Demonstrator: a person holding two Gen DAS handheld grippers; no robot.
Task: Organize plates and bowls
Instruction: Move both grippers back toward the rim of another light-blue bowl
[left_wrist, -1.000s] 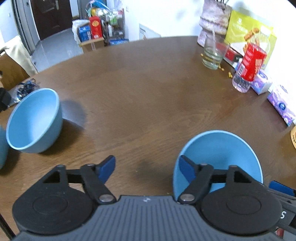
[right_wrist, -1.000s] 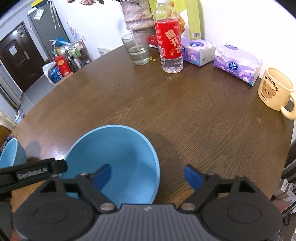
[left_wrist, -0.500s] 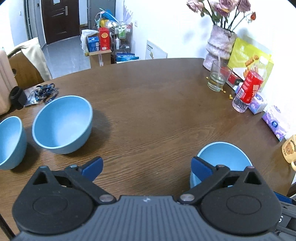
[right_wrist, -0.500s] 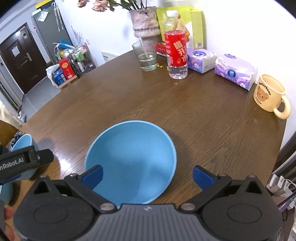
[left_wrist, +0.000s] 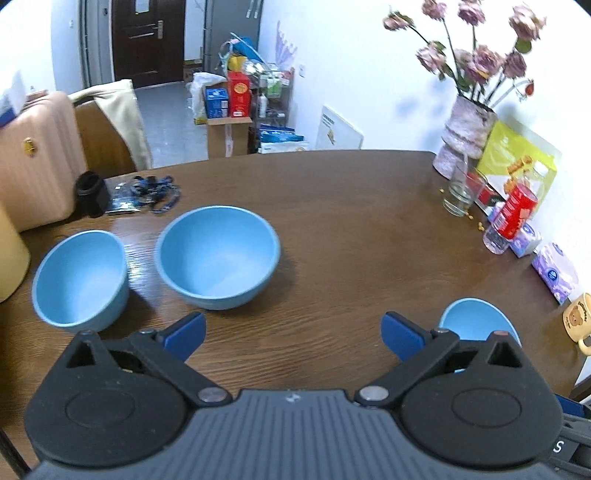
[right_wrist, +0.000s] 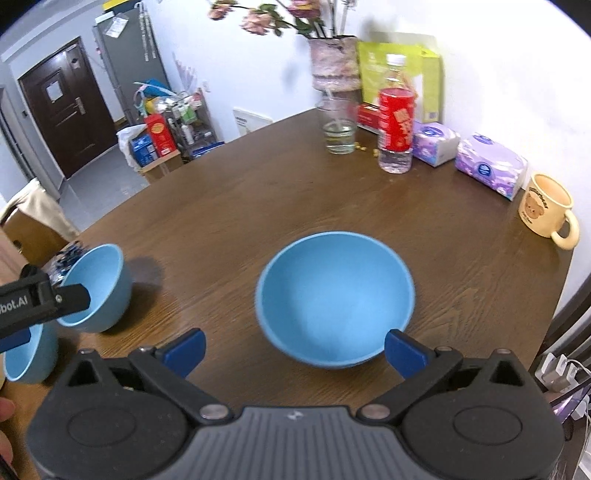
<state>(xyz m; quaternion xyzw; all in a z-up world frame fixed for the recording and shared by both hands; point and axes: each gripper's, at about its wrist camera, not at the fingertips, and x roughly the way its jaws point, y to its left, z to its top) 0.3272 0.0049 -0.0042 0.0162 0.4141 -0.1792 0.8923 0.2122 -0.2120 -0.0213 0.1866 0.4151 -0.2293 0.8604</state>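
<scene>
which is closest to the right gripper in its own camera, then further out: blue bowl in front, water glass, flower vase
1. blue bowl, just ahead of the right gripper
2. water glass, far side, centre-right
3. flower vase, behind the glass by the wall

Both grippers' jaws wide, empty

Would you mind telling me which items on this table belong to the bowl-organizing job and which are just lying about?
Part of the job:
- large blue bowl
- middle blue bowl
- small blue bowl

Just lying about:
- bear mug
- tissue packs
- red-label bottle
- glass
- flower vase
- yellow-green bag
- lanyard
</scene>
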